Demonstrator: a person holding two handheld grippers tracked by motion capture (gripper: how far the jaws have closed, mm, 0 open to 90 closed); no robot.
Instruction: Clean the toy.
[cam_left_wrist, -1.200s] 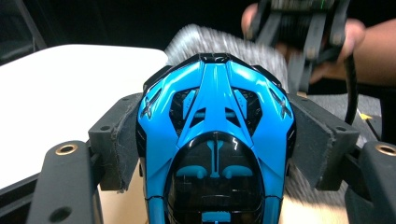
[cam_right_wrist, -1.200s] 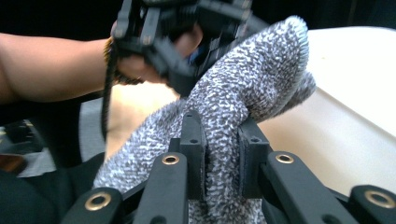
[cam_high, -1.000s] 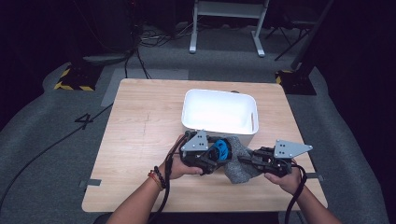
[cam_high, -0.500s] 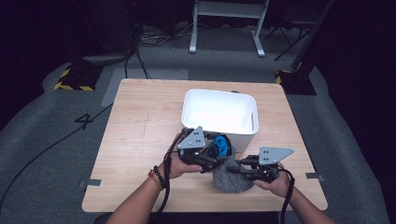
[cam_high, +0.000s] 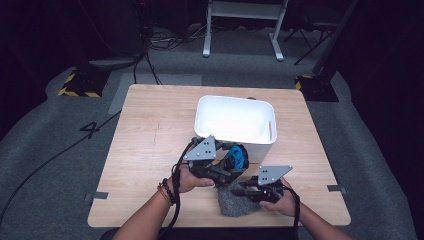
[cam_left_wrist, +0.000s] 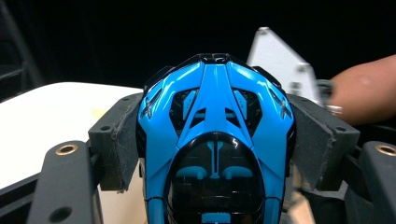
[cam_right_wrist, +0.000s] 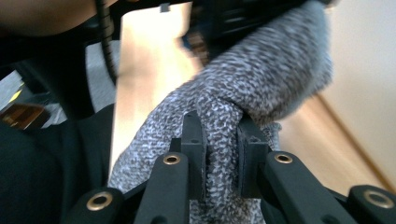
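Holding the car (cam_left_wrist: 215, 140) in our left tool (cam_high: 227, 167), jaws set on its 2 flanks so the blue body is clear for wiping; it sits lifted just in front of the bin (cam_high: 235, 120). Our right tool (cam_high: 240, 192) is pinched nearly shut on a fold of the cloth (cam_right_wrist: 243, 93), which drapes onto the surface (cam_high: 145, 145) right under the car. Judging by the layout, the cloth goes up against the body next.
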